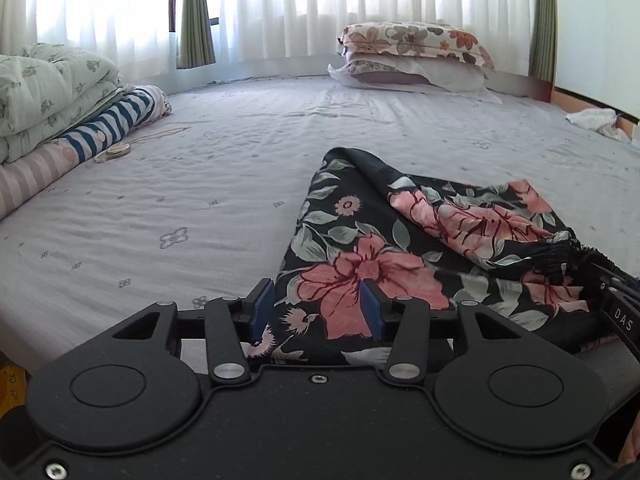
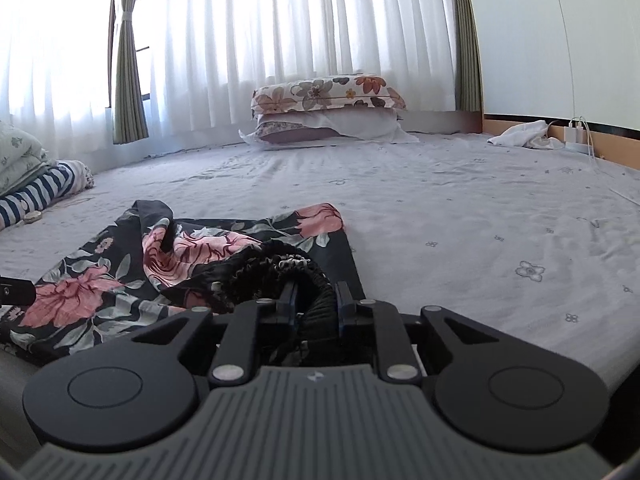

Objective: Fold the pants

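Black pants with pink flowers (image 1: pixel 360 264) lie folded on the lilac bed sheet (image 1: pixel 160 208), near the bed's front edge. My left gripper (image 1: pixel 316 304) is open, its blue-padded fingers (image 1: pixel 260 304) astride the near left edge of the pants. In the right wrist view the pants (image 2: pixel 120 280) lie left of centre, with the black elastic waistband (image 2: pixel 296 276) bunched up. My right gripper (image 2: pixel 316 300) has its fingers (image 2: pixel 344 300) closed partway on the waistband. The right gripper's body also shows at the right edge of the left wrist view (image 1: pixel 616 304).
A stack of pillows (image 1: pixel 416 56) sits at the far side under white curtains. Folded quilts and a striped blanket (image 1: pixel 60 112) lie at the left. A white cloth (image 2: pixel 520 136) and a charger with cable (image 2: pixel 576 136) lie at the far right by the wooden rail.
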